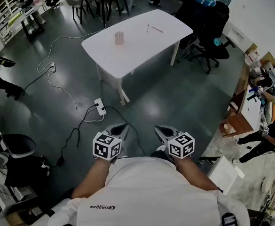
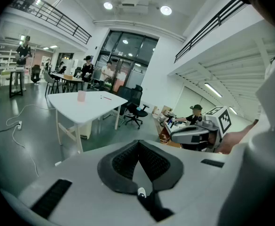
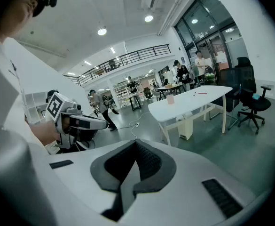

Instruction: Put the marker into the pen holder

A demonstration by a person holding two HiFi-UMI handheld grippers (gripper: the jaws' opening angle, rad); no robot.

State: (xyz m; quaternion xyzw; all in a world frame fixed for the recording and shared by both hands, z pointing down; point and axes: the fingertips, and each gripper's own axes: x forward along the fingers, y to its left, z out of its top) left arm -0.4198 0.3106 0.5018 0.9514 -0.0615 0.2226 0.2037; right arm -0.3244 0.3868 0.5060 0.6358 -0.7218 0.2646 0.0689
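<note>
Nothing begun; left tongs [image 1: 119,129] and right tongs [image 1: 163,132] pinched closed, empty, well off the counter [image 1: 138,48]; next, walk up, open over the marker [image 1: 156,30] near the pen holder [image 1: 119,37].

Your tabletop [image 1: 137,41] looks smooth, matt white; the floor [image 1: 175,98] is dark with a dull sheen; your left claw [image 2: 138,144] and right claw [image 3: 136,144] have ribbed black pads [image 2: 125,161]

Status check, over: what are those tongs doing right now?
Left tongs, right tongs shut, empty. Marker, pen holder on table ahead, untouched. Power strip on floor between.
</note>
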